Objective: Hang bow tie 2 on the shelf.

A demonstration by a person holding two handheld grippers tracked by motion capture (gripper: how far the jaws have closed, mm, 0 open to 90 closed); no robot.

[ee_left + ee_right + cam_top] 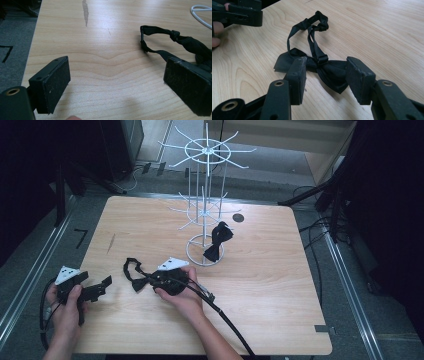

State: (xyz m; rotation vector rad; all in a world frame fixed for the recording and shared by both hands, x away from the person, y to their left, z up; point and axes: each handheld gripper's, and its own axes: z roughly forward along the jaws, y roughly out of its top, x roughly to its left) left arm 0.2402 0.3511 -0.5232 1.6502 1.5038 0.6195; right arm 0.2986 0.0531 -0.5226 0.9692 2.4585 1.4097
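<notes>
Right hand-held gripper (325, 80) spread, jaws straddling bow tie (322, 68) flat on surface (387, 37). Left hand-held gripper (117, 87) spread wide, strap ahead.

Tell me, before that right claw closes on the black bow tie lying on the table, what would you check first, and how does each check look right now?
1. Right gripper open: ok, its jaws stand apart.
2. Bow tie between those jaws: ok, its knot sits in the gap, on the table.
3. Strap clear of the jaws: ok, the strap loop lies beyond them.
4. Left gripper out of the way: ok, it is open and off to the side.
5. Rack has free arms: ok, one other bow tie hangs low on it.
6. Jaws low enough to pinch the cloth: cannot tell.
</notes>
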